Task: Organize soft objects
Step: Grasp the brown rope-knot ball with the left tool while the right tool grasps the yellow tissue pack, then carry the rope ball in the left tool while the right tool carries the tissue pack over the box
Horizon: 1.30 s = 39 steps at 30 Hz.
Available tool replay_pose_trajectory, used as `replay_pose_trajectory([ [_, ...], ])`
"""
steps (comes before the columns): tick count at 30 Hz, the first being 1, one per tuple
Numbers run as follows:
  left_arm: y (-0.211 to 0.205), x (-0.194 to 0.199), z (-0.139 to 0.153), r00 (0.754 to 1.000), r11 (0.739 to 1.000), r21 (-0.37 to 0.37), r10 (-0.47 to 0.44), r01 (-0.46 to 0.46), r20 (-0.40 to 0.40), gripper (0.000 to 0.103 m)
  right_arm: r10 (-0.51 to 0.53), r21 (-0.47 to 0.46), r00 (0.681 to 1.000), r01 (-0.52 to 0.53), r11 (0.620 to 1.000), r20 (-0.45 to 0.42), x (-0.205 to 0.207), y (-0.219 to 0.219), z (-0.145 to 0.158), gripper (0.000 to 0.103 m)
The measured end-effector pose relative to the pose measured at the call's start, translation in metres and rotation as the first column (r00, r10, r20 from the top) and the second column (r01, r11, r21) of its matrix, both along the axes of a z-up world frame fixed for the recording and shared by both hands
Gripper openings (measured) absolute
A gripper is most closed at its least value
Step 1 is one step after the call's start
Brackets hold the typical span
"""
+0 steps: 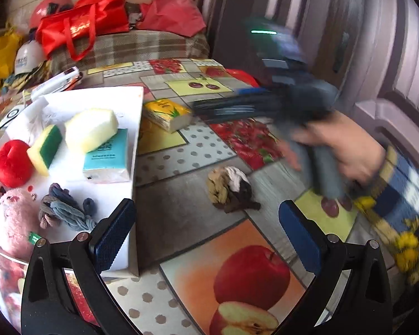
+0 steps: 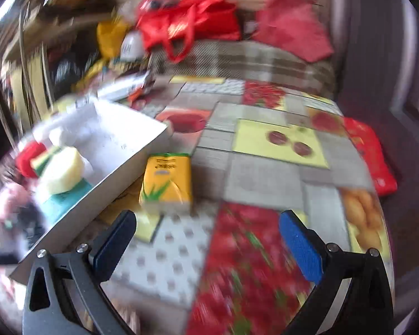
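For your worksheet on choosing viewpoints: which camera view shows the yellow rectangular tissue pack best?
The left wrist view: the yellow rectangular tissue pack is sharp beside the white box. The right wrist view shows it nearer but motion-blurred.

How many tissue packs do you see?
2. The blue pack lies on the white tray, partly under a sponge. The yellow pack lies on the table beside the tray. Others may be hidden.

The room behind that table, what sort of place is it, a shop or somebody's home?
Most likely a lived-in home. The table wears a fruit-print oilcloth, a plaid-covered seat behind it is heaped with red shopping bags, and a panelled door stands to the right.
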<state>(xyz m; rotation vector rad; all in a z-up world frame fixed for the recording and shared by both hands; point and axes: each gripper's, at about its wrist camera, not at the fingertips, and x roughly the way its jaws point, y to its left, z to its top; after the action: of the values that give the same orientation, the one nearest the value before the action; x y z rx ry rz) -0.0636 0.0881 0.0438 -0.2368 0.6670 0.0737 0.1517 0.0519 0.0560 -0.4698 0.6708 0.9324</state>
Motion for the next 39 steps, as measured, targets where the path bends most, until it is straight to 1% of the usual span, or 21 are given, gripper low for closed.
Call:
replay_pose_trajectory([
  [1,-0.003,-0.001,-0.001,1.0,1.0,0.004,-0.012,0.012,-0.006,0.103,0.018,-0.046,1.0,-0.018,0.999,0.011,0.001,0.017,-0.008,0.102],
  [3,-0.006,0.0,-0.001,1.0,1.0,0.016,-0.018,0.018,-0.022,0.103,0.045,-0.112,0.999,-0.041,0.993,0.026,0.002,0.049,-0.025,0.089],
  [4,-0.008,0.001,0.0,0.999,0.999,0.025,-0.023,0.023,-0.026,0.103,0.053,-0.129,0.998,-0.05,0.99,0.024,0.003,0.06,-0.032,0.075],
  [6,-0.013,0.003,0.002,0.999,0.998,0.045,-0.047,0.048,-0.023,0.103,0.067,-0.099,0.998,-0.067,0.993,0.0,0.005,0.062,-0.034,0.053],
  [7,-0.015,0.006,0.003,0.998,0.996,0.057,-0.061,0.062,-0.023,0.103,0.057,-0.095,0.998,-0.058,0.994,-0.009,0.007,0.06,-0.033,0.048],
  [9,-0.023,0.015,0.007,0.996,0.992,0.085,-0.088,0.09,-0.025,0.102,0.005,-0.1,1.0,-0.005,0.995,0.009,0.011,0.046,-0.032,0.048],
  [10,-0.027,0.021,0.007,0.994,0.99,0.098,-0.103,0.106,-0.029,0.102,-0.022,-0.098,1.0,0.022,0.995,0.004,0.014,0.035,-0.033,0.048],
  [12,-0.034,0.039,0.005,0.993,0.983,0.144,-0.11,0.116,-0.047,0.101,-0.117,-0.066,0.992,0.114,0.991,-0.044,0.027,0.001,-0.033,0.048],
  [13,-0.035,0.048,0.002,0.993,0.981,0.158,-0.104,0.112,-0.06,0.096,-0.17,-0.038,0.982,0.167,0.985,-0.08,0.034,-0.023,-0.032,0.048],
  [15,-0.037,0.07,-0.006,0.991,0.98,0.171,-0.087,0.103,-0.1,0.095,-0.238,0.001,0.963,0.24,0.971,-0.13,0.04,-0.063,-0.031,0.048],
  [18,-0.038,0.096,-0.024,0.98,0.978,0.18,-0.067,0.101,-0.19,0.061,-0.299,0.043,0.939,0.31,0.95,-0.171,0.038,-0.114,-0.027,0.049],
  [20,-0.037,0.103,-0.035,0.971,0.98,0.178,-0.051,0.094,-0.232,0.059,-0.304,0.083,0.928,0.328,0.941,-0.217,0.034,-0.136,-0.028,0.049],
  [21,-0.035,0.102,-0.036,0.975,0.982,0.17,-0.048,0.086,-0.218,0.051,-0.302,0.103,0.922,0.334,0.937,-0.241,0.032,-0.142,-0.028,0.049],
  [22,-0.036,0.101,-0.036,0.975,0.981,0.172,-0.05,0.089,-0.218,0.04,-0.303,0.116,0.918,0.34,0.933,-0.255,0.03,-0.148,-0.028,0.049],
  [25,-0.044,0.092,-0.036,0.978,0.975,0.196,-0.063,0.103,-0.197,0.033,-0.298,0.168,0.907,0.357,0.919,-0.299,0.024,-0.155,-0.028,0.049],
  [27,-0.052,0.084,-0.033,0.983,0.972,0.209,-0.07,0.106,-0.169,0.032,-0.291,0.209,0.905,0.364,0.908,-0.311,0.016,-0.157,-0.023,0.049],
  [29,-0.053,0.071,-0.024,0.991,0.976,0.196,-0.075,0.096,-0.112,0.032,-0.274,0.246,0.913,0.352,0.903,-0.301,0.003,-0.155,-0.017,0.049],
  [31,-0.054,0.065,-0.015,0.995,0.976,0.205,-0.061,0.076,-0.079,0.032,-0.269,0.277,0.917,0.352,0.894,-0.295,-0.008,-0.155,-0.012,0.049],
  [33,-0.053,0.057,-0.005,0.998,0.977,0.206,-0.05,0.056,-0.035,0.032,-0.258,0.327,0.922,0.348,0.879,-0.287,-0.021,-0.155,-0.002,0.049],
  [36,-0.045,0.046,0.015,1.0,0.978,0.208,-0.015,0.01,0.023,0.032,-0.24,0.373,0.939,0.321,0.871,-0.247,-0.036,-0.152,0.014,0.049],
  [39,-0.032,0.032,0.033,0.997,0.981,0.19,0.022,-0.037,0.077,0.033,-0.212,0.414,0.955,0.281,0.866,-0.205,-0.051,-0.15,0.03,0.048],
])
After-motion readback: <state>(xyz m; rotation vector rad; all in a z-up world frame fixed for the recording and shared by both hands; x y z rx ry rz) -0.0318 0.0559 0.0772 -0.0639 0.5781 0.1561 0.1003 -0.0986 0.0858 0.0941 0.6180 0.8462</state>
